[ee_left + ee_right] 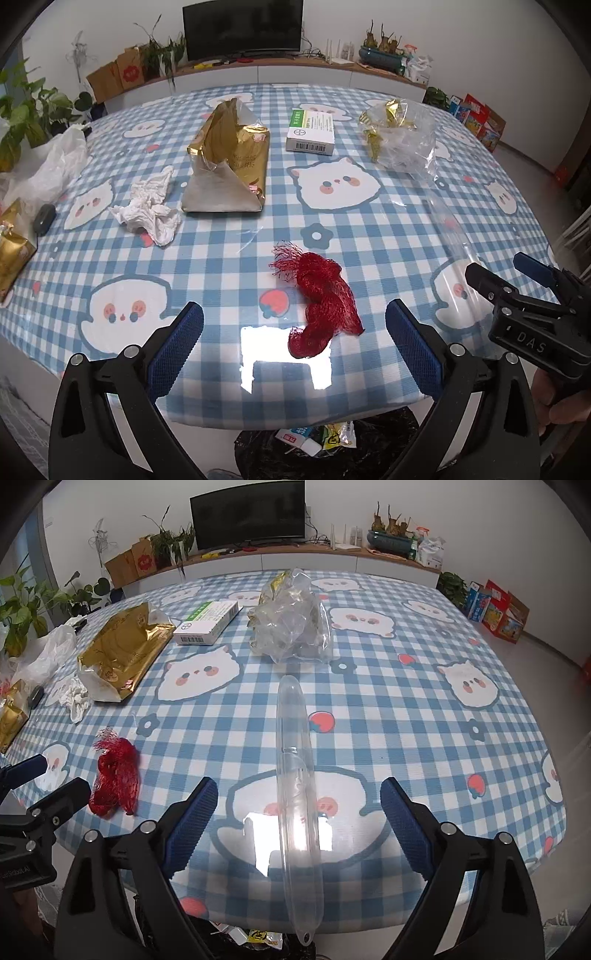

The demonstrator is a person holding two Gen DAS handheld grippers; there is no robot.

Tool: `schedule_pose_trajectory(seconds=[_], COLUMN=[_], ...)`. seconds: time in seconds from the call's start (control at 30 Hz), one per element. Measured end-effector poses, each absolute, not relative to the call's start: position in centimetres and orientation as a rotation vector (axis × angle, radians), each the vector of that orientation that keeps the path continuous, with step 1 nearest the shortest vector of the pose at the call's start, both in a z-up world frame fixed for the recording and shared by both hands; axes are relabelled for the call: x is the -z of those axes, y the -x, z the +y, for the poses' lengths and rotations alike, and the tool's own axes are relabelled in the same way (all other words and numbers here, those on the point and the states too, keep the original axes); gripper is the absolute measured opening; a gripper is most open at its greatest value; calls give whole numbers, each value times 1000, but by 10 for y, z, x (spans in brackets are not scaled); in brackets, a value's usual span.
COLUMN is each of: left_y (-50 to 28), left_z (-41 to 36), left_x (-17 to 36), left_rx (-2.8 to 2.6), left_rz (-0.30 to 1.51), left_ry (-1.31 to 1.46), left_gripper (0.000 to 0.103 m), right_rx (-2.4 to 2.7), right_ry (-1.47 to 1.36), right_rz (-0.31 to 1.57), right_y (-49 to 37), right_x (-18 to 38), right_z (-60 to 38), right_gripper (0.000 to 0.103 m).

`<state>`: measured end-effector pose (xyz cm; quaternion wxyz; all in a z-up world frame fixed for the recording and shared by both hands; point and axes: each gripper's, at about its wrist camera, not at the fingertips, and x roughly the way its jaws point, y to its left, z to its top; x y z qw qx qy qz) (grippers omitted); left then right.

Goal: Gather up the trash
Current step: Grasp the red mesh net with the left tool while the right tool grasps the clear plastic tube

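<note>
- The left gripper hangs with jaws wide, empty; the red mesh lies on the bench between them.
- The right gripper, jaws wide, straddles the clear tube untouched, its long axis running near-to-far.

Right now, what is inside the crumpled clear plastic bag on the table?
Inside the crumpled clear plastic bag, crinkled gold foil wrappers show through. Anything beneath the folds is hidden.

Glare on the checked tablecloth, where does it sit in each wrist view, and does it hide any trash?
Left wrist view: bright window glare beside the red mesh net, which stays readable. Right wrist view: glare washes through the long clear plastic tube, blurring its edges. Both views bend the table rim.
</note>
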<state>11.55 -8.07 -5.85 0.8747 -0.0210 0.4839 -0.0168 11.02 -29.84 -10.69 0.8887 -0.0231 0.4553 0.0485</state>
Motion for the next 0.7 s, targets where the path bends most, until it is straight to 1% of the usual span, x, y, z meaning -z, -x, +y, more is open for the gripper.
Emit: schedule_pose_trajectory(seconds=[0.13, 0.23, 0.5, 0.7], left_y=[-128, -135, -152, -159], left_z=[-81, -85, -90, -95], left_x=[68, 74, 88, 92], left_rx=[30, 33, 28, 34], left_rz=[1036, 1049, 1104, 1134], left_ry=[41, 28, 31, 36], left_gripper=[96, 95, 81, 64], right_rx=[-96, -101, -97, -88], right_ry=[48, 48, 43, 24], right_rz=[977, 996, 1045, 1070], right_y=[-124, -131, -136, -139], right_x=[112, 115, 123, 126], right_z=[-297, -295, -296, -298], right_gripper=[75, 70, 58, 49])
